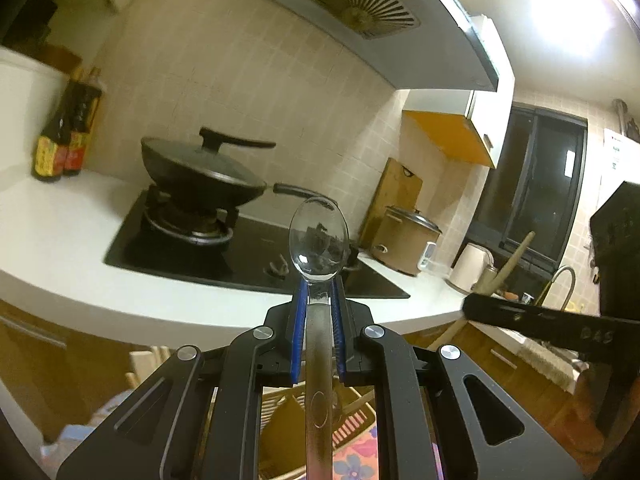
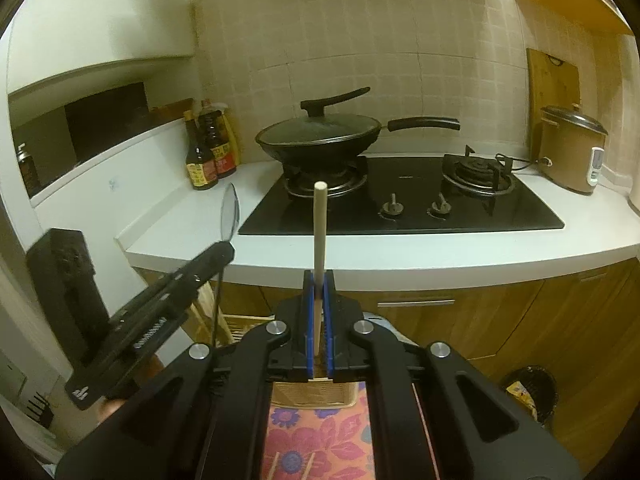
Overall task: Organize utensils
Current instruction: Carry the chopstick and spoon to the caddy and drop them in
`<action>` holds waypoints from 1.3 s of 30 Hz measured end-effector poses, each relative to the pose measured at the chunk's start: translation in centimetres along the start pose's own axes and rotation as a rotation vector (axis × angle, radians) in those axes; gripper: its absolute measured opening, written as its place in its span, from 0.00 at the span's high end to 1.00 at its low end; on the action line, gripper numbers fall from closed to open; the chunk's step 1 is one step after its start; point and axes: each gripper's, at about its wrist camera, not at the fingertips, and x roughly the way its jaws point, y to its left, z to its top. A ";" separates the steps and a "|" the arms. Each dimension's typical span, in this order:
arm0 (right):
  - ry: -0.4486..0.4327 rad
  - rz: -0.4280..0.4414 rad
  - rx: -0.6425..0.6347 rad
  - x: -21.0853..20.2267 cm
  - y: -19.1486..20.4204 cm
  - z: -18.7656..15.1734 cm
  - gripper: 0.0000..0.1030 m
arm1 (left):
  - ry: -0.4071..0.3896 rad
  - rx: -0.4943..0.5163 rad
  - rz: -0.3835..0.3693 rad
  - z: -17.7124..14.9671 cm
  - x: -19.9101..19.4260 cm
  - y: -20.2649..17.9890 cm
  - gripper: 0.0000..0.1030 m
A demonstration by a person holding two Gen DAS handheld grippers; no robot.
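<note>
My left gripper (image 1: 319,286) is shut on a metal spoon (image 1: 319,236); its bowl sticks out past the blue pads, and the handle runs back toward the camera. In the right wrist view the left gripper (image 2: 224,246) shows at the left with the spoon (image 2: 230,210) edge-on above it. My right gripper (image 2: 319,280) is shut on a pale wooden stick (image 2: 319,228), perhaps a chopstick or a utensil handle, that points up and forward. From the left wrist view the right gripper's black finger (image 1: 532,318) crosses the right side, the wooden stick (image 1: 514,260) rising from it.
Ahead is a white counter (image 2: 400,256) with a black gas hob (image 2: 408,208), a lidded wok (image 2: 320,136), sauce bottles (image 2: 208,152), a rice cooker (image 2: 572,152) and a cutting board (image 2: 552,80). Below me lie a floral cloth (image 2: 320,440) and a slatted basket (image 1: 352,420).
</note>
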 end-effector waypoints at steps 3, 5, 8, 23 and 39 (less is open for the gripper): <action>0.011 -0.034 -0.014 0.6 -0.4 0.0 0.98 | -0.002 -0.016 0.010 -0.6 1.1 0.6 0.90; 0.020 -0.049 -0.021 1.4 -0.6 0.0 0.98 | -0.010 -0.028 0.029 -1.0 1.7 0.9 0.90; 0.050 -0.055 -0.040 3.1 -0.4 -0.6 0.98 | -0.020 -0.016 0.054 -1.5 2.2 0.8 0.90; 0.209 0.036 0.004 7.6 -0.8 -3.2 0.93 | -0.043 0.095 0.150 -3.9 2.3 1.2 0.89; 0.233 0.060 0.029 3.5 0.1 -8.4 0.52 | 0.036 0.136 0.112 -5.1 -6.3 0.0 0.45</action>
